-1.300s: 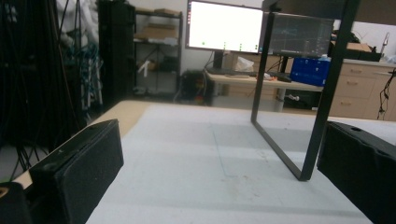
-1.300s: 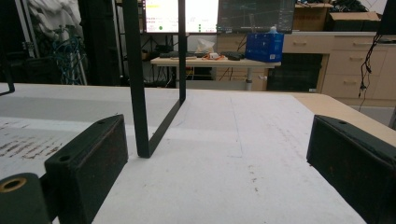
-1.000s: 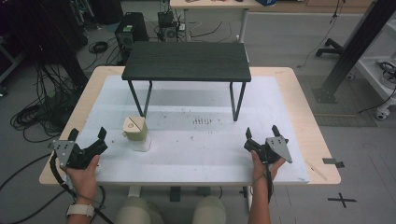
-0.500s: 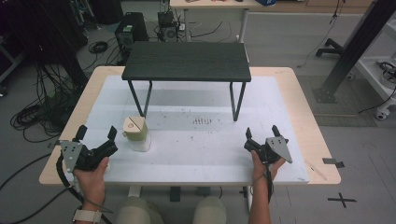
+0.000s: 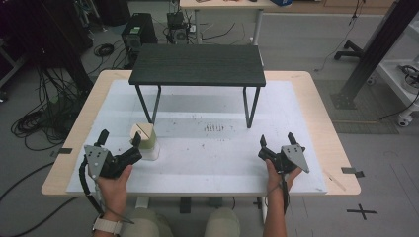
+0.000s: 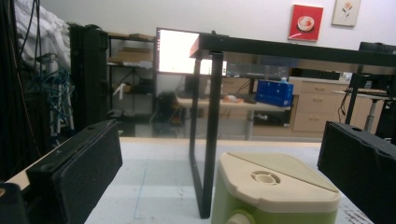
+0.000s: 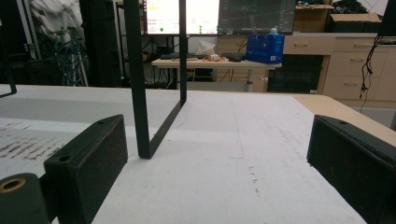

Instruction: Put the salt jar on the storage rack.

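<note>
Left gripper (image 5: pixel 118 141) wide open, empty, just short of the box (image 5: pixel 144 138), whose cream lid (image 6: pixel 275 179) is shut; contents can't tell. Right gripper (image 5: pixel 277 139) well right of box, open, empty. Black stand (image 5: pixel 197 65) behind box.

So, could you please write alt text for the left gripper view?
A cream-lidded, pale green container sits on a white table between the left gripper's two open black jaws. Behind it stands a black stand's leg, with an office beyond.
</note>
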